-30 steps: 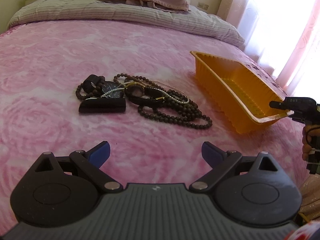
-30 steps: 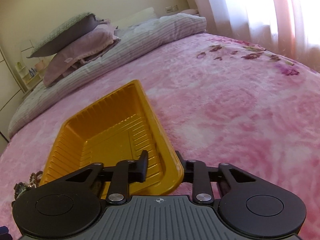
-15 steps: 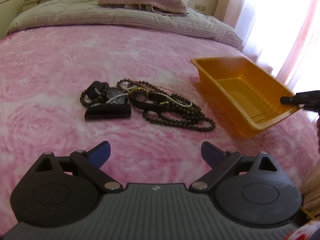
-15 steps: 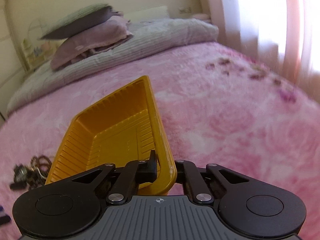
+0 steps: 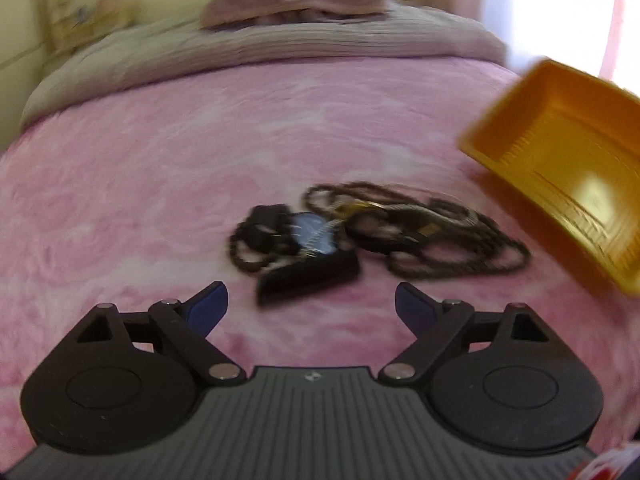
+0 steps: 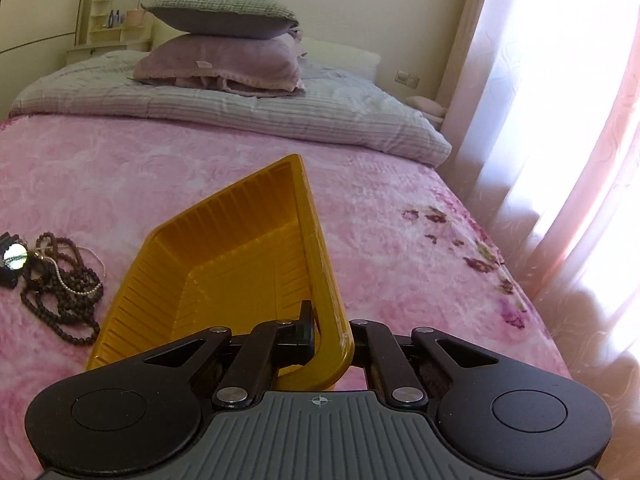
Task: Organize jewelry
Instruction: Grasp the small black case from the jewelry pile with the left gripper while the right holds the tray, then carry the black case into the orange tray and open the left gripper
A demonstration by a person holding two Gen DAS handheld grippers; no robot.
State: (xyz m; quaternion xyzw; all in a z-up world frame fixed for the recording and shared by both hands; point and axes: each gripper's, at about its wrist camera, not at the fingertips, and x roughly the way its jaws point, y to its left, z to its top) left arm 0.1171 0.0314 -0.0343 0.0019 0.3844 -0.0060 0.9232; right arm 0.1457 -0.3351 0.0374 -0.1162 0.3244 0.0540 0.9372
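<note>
Your left wrist view is smeared by motion blur: the jewelry (image 5: pixel 376 236), the tray (image 5: pixel 560 168) and the pillows (image 5: pixel 292 4) all lose their edges, while the gripper body stays sharp. Your right wrist view is crisp. Daylight floods in through the curtain (image 6: pixel 568 152) on the right, blown out to white there, and glare washes over the bedspread (image 6: pixel 440 240) nearby. A bright glint sits on the tray floor. Fisheye bending curves the frame edges, with dark corners.

No readable text, label, brand or number shows in either view; any small marks are too blurred to make out.
</note>
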